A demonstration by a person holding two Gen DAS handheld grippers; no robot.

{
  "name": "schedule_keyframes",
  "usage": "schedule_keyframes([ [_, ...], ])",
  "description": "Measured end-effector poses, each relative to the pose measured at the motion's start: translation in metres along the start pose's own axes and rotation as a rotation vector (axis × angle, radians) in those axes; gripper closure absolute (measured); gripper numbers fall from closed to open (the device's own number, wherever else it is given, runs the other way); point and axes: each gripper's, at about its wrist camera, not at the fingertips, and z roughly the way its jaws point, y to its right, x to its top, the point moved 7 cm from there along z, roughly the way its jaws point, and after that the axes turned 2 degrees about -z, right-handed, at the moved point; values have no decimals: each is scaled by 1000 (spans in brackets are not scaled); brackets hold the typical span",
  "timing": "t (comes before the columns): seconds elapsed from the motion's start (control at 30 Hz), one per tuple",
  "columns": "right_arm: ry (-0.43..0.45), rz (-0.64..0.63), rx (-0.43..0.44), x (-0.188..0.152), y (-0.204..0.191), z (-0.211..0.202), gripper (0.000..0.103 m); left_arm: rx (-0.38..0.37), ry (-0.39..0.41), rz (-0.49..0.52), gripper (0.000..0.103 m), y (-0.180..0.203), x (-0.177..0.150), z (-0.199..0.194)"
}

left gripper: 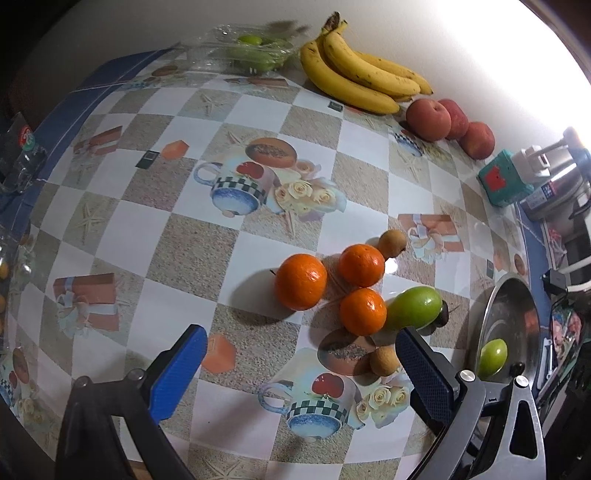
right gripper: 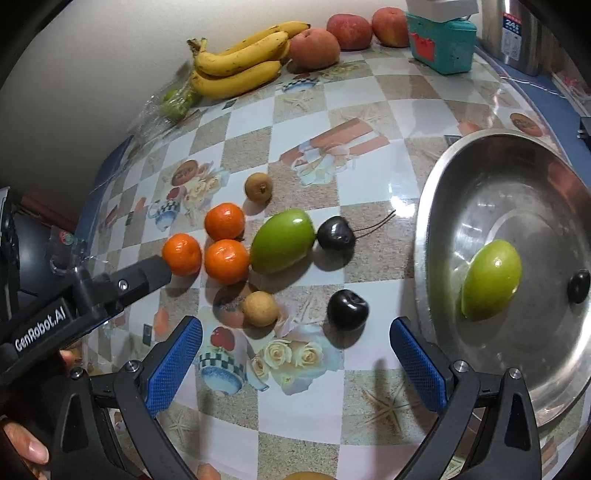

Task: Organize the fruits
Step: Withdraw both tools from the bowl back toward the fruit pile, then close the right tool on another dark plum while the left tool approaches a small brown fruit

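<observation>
Three oranges [left gripper: 300,281] [right gripper: 226,261] lie clustered on the patterned table, with a green fruit [left gripper: 413,308] [right gripper: 282,240] beside them. Two brown longans [right gripper: 259,308] [left gripper: 384,360], and two dark cherries [right gripper: 347,308] lie close by. A steel bowl [right gripper: 480,173] [left gripper: 496,295] at the right holds another green fruit [right gripper: 490,279] [left gripper: 492,357] and a small dark fruit [right gripper: 578,285]. My left gripper [left gripper: 301,363] is open and empty just short of the oranges. My right gripper [right gripper: 295,360] is open and empty, near the closer cherry.
Bananas [left gripper: 354,72] [right gripper: 240,64] and three red apples [left gripper: 430,114] [right gripper: 314,48] line the back wall. A clear plastic box of green fruit [left gripper: 243,48] stands at the back left. A teal box [right gripper: 441,44] and a steel canister [right gripper: 517,33] stand at the back right.
</observation>
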Motion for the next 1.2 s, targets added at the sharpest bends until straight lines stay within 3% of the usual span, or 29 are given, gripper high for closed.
schedule_keyframes([
  [0.17, 12, 3, -29, 1, 5, -2, 4, -4, -17, 27, 0, 7, -2, 5],
  [0.27, 8, 3, -40, 1, 7, 0, 18, -9, -28, 32, 0, 10, -4, 8],
  [0.47, 7, -8, -102, 2, 13, 6, 29, 1, -39, 47, 0, 14, -6, 13],
  [0.7, -3, 8, -96, 2, 17, 11, 45, -4, -58, 44, 0, 18, -8, 17],
  [1.2, -15, 17, -126, 2, 23, 23, 60, -22, -110, 38, 3, 29, -19, 31],
])
